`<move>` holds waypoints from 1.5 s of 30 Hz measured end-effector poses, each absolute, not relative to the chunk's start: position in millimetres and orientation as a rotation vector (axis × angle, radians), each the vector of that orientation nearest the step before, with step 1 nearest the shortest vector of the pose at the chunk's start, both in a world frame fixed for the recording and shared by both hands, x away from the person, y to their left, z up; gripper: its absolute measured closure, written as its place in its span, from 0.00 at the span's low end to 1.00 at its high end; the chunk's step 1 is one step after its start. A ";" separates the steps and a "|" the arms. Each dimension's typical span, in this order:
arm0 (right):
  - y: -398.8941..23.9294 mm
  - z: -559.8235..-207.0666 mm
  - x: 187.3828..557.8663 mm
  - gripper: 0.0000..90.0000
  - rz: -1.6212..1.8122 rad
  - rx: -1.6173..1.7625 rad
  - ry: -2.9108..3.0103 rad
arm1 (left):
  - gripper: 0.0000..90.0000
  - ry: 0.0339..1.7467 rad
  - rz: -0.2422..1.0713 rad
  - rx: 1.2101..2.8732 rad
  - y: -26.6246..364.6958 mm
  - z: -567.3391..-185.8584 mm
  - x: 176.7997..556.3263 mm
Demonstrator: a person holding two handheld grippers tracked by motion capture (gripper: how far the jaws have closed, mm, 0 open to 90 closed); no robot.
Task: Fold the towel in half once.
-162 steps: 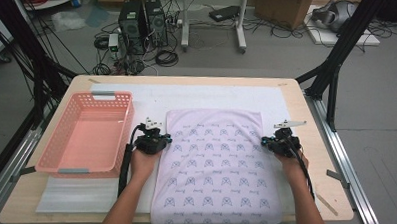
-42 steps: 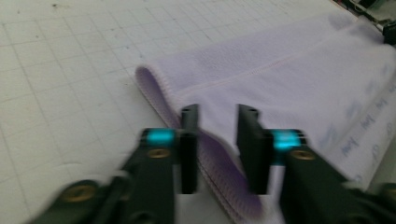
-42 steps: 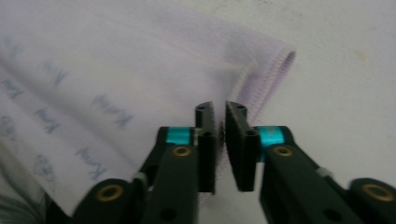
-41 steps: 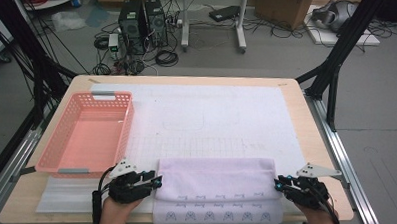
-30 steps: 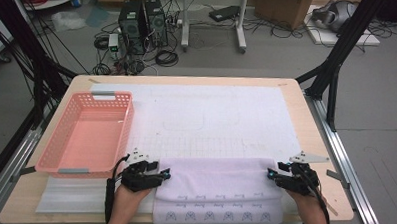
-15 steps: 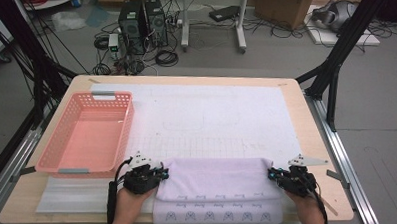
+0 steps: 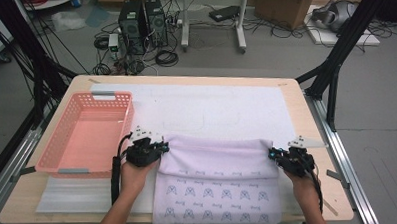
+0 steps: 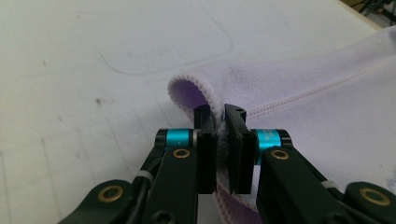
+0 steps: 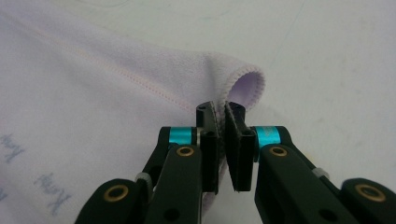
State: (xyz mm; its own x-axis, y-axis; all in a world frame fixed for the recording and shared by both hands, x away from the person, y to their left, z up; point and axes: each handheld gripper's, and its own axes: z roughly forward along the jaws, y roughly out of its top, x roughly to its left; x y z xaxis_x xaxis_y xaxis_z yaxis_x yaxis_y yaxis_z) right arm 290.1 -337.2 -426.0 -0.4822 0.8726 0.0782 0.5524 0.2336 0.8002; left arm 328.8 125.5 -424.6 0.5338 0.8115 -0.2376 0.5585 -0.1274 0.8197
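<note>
**Lilac towel pinched at both folded corners**

Pale wood forms the bench (image 7: 306, 95), rounded at its corners and covered over most of its top by a white mat (image 7: 211, 104) with a faint grid and faint outlines. A coral-pink plastic basket (image 7: 67, 146) with perforated walls sits on the left part of the bench. Just right of it, at the near edge, lies the lilac towel (image 7: 216, 184), a soft fleecy cloth folded over on itself; its upper layer is plain, while the lower layer toward the person carries rows of small bluish printed marks and reaches the bench's front edge. A stitched hem runs along the fold's edge.

The left gripper (image 8: 219, 116) holds the towel's left corner: its black jaws have just been closing and now press together on the looped hem, the cloth squeezed between them. The right gripper (image 9: 220, 114) does the same at the right corner, jaws just closed and nipping the doubled edge, which curls in a small loop beyond the tips.
</note>
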 end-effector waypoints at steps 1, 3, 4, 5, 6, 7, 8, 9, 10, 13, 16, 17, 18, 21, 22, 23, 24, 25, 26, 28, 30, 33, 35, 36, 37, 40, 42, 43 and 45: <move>-337.0 -423.9 296.0 0.95 1.127 1.301 2.125 | 0.93 1.142 0.330 1.805 125.4 -423.4 334.9; -336.2 -419.8 307.1 0.95 1.112 1.297 2.123 | 0.93 1.160 0.311 1.801 125.9 -421.4 347.2; -336.0 -418.3 312.7 0.95 1.101 1.284 2.122 | 0.93 1.166 0.314 1.791 125.8 -420.6 352.6; -335.4 -417.1 317.5 0.95 1.098 1.277 2.122 | 0.93 1.169 0.313 1.783 125.9 -420.1 357.5; -334.7 -416.5 322.6 0.95 1.091 1.270 2.121 | 0.93 1.176 0.316 1.784 125.6 -419.5 362.7; -334.4 -416.2 327.8 0.95 1.083 1.264 2.121 | 0.93 1.181 0.312 1.792 125.4 -418.4 368.0; -334.1 -416.1 333.0 0.95 1.079 1.265 2.124 | 0.93 1.183 0.316 1.778 125.4 -417.9 372.4; -333.5 -416.2 338.2 0.95 1.072 1.270 2.122 | 0.93 1.192 0.309 1.776 125.3 -416.9 377.3; -333.5 -416.1 343.6 0.95 1.064 1.265 2.123 | 0.93 1.190 0.313 1.780 125.1 -415.6 381.6; -331.9 -415.2 358.7 0.94 1.049 1.274 2.128 | 0.93 1.198 0.309 1.761 126.5 -412.6 392.1; -331.0 -414.3 372.1 0.94 1.054 1.274 2.135 | 0.93 1.215 0.306 1.747 130.4 -414.1 400.1; -330.4 -414.0 376.2 0.94 1.060 1.279 2.133 | 0.93 1.215 0.307 1.752 130.8 -415.0 402.5; -329.7 -413.6 379.9 0.94 1.058 1.280 2.130 | 0.93 1.211 0.318 1.752 131.1 -415.8 403.8; -326.2 -413.4 389.2 0.94 1.045 1.279 2.127 | 0.93 1.220 0.323 1.759 131.5 -419.5 407.8; -325.7 -414.2 391.8 0.94 1.047 1.283 2.130 | 0.93 1.223 0.325 1.765 132.0 -420.5 408.9; -325.1 -415.3 394.0 0.94 1.055 1.290 2.126 | 0.93 1.226 0.327 1.765 132.0 -421.6 409.7; -324.8 -416.8 396.1 0.94 1.054 1.291 2.124 | 0.93 1.225 0.329 1.770 132.2 -422.5 410.5; -324.4 -418.7 397.8 0.94 1.056 1.296 2.124 | 0.93 1.225 0.332 1.773 132.4 -423.7 411.1; -324.0 -420.6 399.4 0.94 1.054 1.300 2.125 | 0.92 1.225 0.331 1.777 132.1 -424.8 411.4; -322.7 -424.4 401.6 0.93 1.044 1.309 2.129 | 0.89 1.229 0.356 1.774 131.1 -426.2 411.0; -322.3 -426.9 402.6 0.76 1.034 1.341 2.113 | 0.70 1.245 0.379 1.761 131.3 -425.1 410.6; -328.1 -424.2 400.8 0.64 1.070 1.398 2.070 | 0.62 1.220 0.356 1.768 129.5 -422.8 407.5; -330.8 -420.7 397.2 0.67 1.090 1.395 2.072 | 0.63 1.211 0.343 1.780 126.8 -424.0 405.1; -331.4 -419.3 395.7 0.67 1.101 1.389 2.084 | 0.63 1.210 0.338 1.782 126.2 -425.5 404.0; -331.0 -418.0 393.5 0.68 1.103 1.387 2.094 | 0.63 1.212 0.331 1.783 125.5 -427.6 403.2; -329.0 -418.6 390.6 0.67 1.094 1.400 2.147 | 0.64 1.231 0.301 1.817 124.3 -437.1 400.1; -327.2 -422.2 390.3 0.66 1.049 1.406 2.176 | 0.69 1.235 0.286 1.874 121.7 -442.0 398.7; -326.8 -424.9 390.8 0.66 1.037 1.412 2.186 | 0.75 1.229 0.302 1.886 120.5 -442.5 397.3; -325.7 -428.4 390.3 0.81 1.000 1.414 2.205 | 0.95 1.219 0.355 1.870 119.8 -441.9 392.7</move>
